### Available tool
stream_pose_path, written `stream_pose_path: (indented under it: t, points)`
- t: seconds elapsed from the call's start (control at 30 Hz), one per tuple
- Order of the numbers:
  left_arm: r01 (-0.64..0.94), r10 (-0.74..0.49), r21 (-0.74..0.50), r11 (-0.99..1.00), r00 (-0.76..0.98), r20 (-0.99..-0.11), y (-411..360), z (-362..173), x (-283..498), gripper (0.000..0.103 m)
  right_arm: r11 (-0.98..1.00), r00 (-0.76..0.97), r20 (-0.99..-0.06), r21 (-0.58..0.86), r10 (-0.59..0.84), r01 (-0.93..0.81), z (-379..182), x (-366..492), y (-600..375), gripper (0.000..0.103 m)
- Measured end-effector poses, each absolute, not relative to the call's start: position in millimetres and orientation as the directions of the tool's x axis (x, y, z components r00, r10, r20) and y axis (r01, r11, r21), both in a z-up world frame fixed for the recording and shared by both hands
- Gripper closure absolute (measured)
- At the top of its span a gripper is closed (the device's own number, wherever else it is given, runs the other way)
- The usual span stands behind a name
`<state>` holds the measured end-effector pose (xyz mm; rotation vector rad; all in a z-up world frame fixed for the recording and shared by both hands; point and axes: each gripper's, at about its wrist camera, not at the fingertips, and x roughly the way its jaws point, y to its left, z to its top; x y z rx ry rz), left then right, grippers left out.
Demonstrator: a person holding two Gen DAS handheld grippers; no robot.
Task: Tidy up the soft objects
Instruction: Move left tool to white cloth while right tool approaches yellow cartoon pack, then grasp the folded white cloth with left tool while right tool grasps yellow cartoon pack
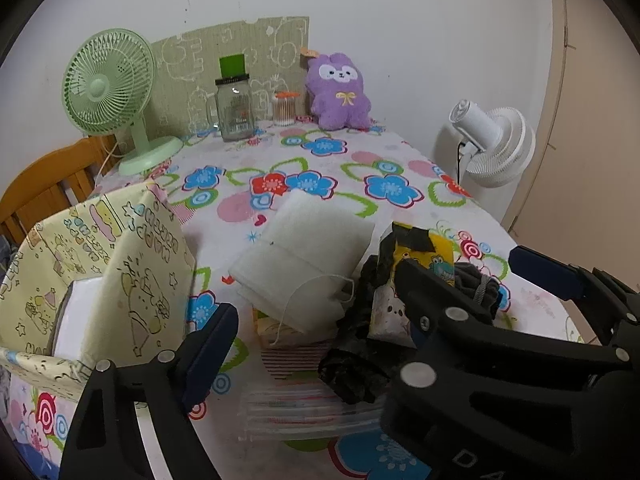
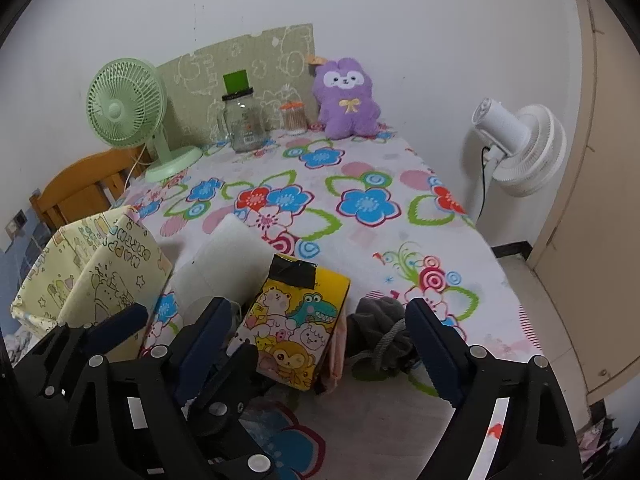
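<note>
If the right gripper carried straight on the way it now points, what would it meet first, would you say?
Most likely the yellow cartoon-printed pouch, which stands between the open right gripper fingers, nearer the left one. The grey cloth lies just beside it; depth is hard to judge.

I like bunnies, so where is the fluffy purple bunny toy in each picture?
Left wrist view: the fluffy purple bunny toy sits upright at the table's far edge, above the middle of the picture, against the wall.
Right wrist view: the same toy is at the far edge, a bit right of the middle.
Shared landmark: the small clear tub of cotton swabs stands just to its left in both.
</note>
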<state>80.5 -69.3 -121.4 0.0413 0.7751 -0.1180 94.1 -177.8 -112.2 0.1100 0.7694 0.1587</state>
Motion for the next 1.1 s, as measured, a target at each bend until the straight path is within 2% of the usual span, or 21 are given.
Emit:
stream_pose_path:
  t: [0.2, 0.33, 0.4, 0.73, 0.9, 0.93, 1.1]
  points:
    - [0.118, -0.085, -0.002, 0.993, 0.699, -0.71, -67, -128, 87, 0.014, 0.98, 0.671, -0.715, 0.164, 0.197, -0.114, -125, 105, -169, 0.022]
    - [0.129, -0.102, -0.018, 0.991, 0.684, -0.722, -65, -132, 91, 0.015, 0.975, 0.646, -0.731, 0.188, 0.221, -0.121, -131, 109, -167, 0.034]
    - [0.126, -0.103, -0.023, 0.992, 0.68, -0.726, -64, -132, 93, 0.015, 0.971, 0.639, -0.732, 0.202, 0.236, -0.127, -131, 110, -166, 0.044]
    - [0.125, -0.091, -0.005, 0.992, 0.693, -0.715, -68, -127, 93, 0.015, 0.973, 0.661, -0.716, 0.194, 0.225, -0.121, -125, 111, -169, 0.06]
    - [0.101, -0.061, 0.016, 0.995, 0.714, -0.698, -68, -120, 94, 0.015, 0.975, 0.679, -0.702, 0.197, 0.214, -0.104, -121, 111, -176, 0.064]
    - [0.097, -0.056, 0.02, 0.995, 0.718, -0.694, -68, -119, 94, 0.015, 0.975, 0.684, -0.698, 0.198, 0.212, -0.101, -120, 112, -178, 0.079]
    - [0.07, -0.014, 0.054, 0.996, 0.729, -0.684, -71, -116, 102, 0.015, 0.974, 0.686, -0.695, 0.205, 0.216, -0.099, -116, 118, -183, 0.079]
